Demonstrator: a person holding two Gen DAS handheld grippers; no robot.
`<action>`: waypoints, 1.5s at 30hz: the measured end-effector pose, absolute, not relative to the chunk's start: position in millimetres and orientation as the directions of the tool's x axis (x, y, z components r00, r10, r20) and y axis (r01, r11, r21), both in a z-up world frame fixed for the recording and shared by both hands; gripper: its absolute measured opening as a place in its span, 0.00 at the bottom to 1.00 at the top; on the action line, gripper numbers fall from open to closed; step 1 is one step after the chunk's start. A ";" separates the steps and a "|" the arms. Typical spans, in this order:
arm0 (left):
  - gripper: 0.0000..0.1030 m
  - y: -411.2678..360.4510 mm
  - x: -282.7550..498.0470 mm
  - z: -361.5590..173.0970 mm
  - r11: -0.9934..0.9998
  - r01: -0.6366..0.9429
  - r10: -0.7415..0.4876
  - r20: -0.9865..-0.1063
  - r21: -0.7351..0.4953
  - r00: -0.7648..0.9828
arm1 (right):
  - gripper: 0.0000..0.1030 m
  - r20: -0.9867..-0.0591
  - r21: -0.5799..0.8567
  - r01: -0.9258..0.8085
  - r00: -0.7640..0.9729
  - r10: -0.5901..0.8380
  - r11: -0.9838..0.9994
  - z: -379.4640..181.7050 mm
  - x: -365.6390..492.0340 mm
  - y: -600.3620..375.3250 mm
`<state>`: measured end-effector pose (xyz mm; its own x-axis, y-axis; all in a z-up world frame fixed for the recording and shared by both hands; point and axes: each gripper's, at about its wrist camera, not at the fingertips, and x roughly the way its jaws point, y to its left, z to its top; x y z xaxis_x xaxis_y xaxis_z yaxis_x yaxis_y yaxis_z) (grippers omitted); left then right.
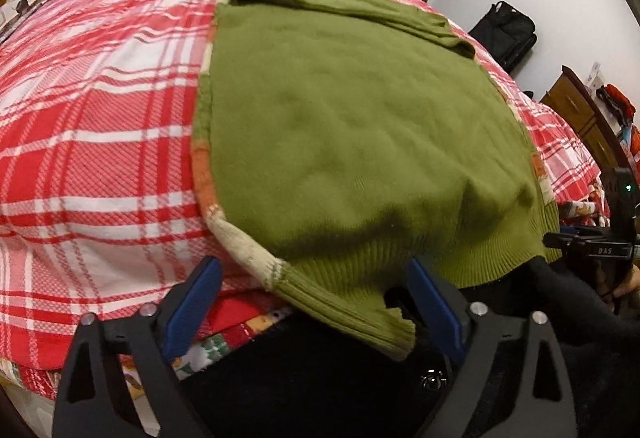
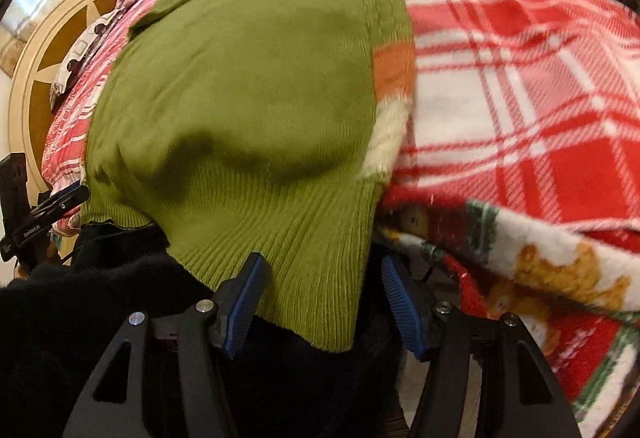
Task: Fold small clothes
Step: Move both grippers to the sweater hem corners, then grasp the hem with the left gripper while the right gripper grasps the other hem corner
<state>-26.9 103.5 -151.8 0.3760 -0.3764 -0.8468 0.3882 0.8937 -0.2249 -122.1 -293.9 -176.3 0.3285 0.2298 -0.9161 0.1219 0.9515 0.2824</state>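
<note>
Green knit sweater (image 1: 352, 125), ribbed hem, orange-and-cream striped side edges, lies flat on the bed's red plaid blanket (image 1: 100, 117), hem overhanging the near edge. Left gripper (image 1: 314, 302) jaws open, hem corner between them. Right gripper (image 2: 320, 294) jaws open, hem between, unpressed.

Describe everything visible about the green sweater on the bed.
The olive-green knitted sweater lies spread flat on the red-and-white plaid blanket. Its ribbed hem hangs over the near edge of the bed. Orange, cream and green striped knit shows along both side edges, and a green part lies folded across the far end. The fabric looks soft and slightly rumpled. Each corner of the hem lies between open tongs, left and right; neither pair presses on it.
</note>
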 end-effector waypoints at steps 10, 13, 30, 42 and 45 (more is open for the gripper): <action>0.53 91.3 -26.9 -169.4 0.885 0.397 -0.373 -0.881 -0.243 0.291 | 0.23 -0.896 0.365 0.103 0.310 0.319 0.925 -186.9 -121.6 -293.2; 0.39 92.3 -27.5 -170.3 0.883 0.396 -0.381 -0.878 -0.253 0.289 | 0.09 -0.902 0.353 0.068 0.289 0.320 0.933 -190.3 -119.9 -282.4; 0.08 117.5 -15.0 -96.0 0.858 0.414 -0.479 -0.762 -0.302 0.436 | 0.05 -0.638 0.640 0.014 0.568 0.521 0.768 -94.2 -102.0 -318.1; 0.08 99.8 88.9 -76.2 0.902 0.306 -0.424 -0.753 -0.303 0.503 | 0.05 -0.594 0.662 0.128 0.690 0.413 0.738 -87.1 -12.3 -370.4; 0.13 90.3 114.5 -83.8 0.927 0.286 -0.361 -0.784 -0.242 0.506 | 0.05 -0.601 0.669 0.169 0.697 0.392 0.724 -102.2 15.3 -382.8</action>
